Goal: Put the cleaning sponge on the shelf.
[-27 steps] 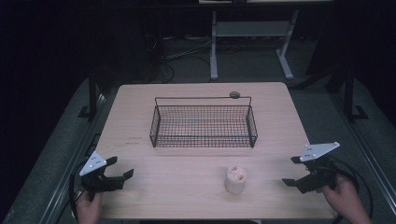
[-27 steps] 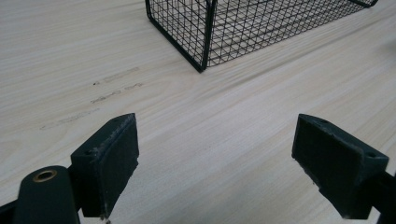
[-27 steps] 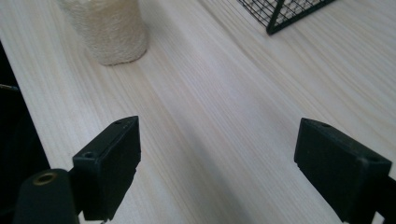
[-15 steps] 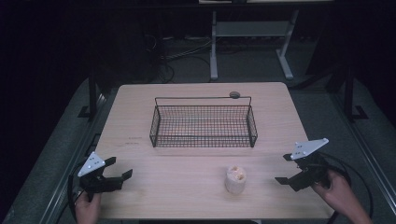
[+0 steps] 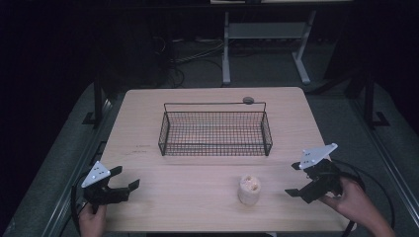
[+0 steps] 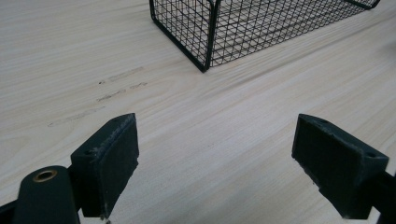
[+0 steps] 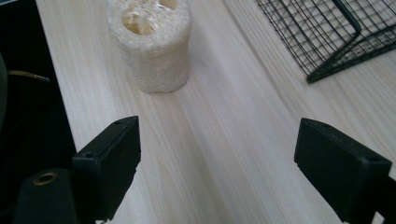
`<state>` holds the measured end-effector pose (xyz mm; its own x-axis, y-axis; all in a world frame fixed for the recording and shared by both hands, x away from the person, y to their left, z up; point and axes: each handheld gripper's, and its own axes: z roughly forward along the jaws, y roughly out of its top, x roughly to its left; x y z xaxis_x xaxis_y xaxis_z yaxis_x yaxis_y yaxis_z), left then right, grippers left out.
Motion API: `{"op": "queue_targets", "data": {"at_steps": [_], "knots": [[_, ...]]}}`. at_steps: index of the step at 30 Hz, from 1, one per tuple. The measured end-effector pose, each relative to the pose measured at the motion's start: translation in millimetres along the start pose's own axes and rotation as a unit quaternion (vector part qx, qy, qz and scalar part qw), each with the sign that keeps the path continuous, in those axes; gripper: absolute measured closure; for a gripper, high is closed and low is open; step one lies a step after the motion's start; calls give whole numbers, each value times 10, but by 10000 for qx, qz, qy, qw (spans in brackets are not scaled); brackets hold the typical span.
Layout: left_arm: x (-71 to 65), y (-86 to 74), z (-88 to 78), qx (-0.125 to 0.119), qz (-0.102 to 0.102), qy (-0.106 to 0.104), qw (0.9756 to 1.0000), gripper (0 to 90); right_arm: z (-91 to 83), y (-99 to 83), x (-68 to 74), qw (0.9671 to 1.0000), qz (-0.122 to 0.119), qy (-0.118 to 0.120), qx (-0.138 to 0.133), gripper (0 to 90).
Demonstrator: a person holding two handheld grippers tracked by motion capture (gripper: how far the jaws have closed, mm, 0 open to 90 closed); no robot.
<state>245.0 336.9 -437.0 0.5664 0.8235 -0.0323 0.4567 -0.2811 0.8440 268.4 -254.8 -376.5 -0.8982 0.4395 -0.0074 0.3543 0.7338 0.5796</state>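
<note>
Loofah (image 5: 249, 189) upright near table (image 5: 197, 207) front edge, wire basket (image 5: 215, 133) behind it, mid-table

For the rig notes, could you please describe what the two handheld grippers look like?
Both are black, each with two blocky, flat-faced jaws. The left gripper and right gripper each carry a pale grey three-cornered plate on top, dotted with small holes. A black cable trails from each. In the gripper views a brass-coloured ring sits in the left jaw arm. No sleeves show on the hands.
</note>
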Motion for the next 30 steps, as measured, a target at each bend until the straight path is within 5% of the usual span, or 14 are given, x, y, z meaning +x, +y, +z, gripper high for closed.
{"op": "queue_targets", "data": {"at_steps": [30], "knots": [[1, 0, -37, -31, 9, 1, 10000, 140, 244, 547, 184, 9959, -728, 432, 325, 148]]}}
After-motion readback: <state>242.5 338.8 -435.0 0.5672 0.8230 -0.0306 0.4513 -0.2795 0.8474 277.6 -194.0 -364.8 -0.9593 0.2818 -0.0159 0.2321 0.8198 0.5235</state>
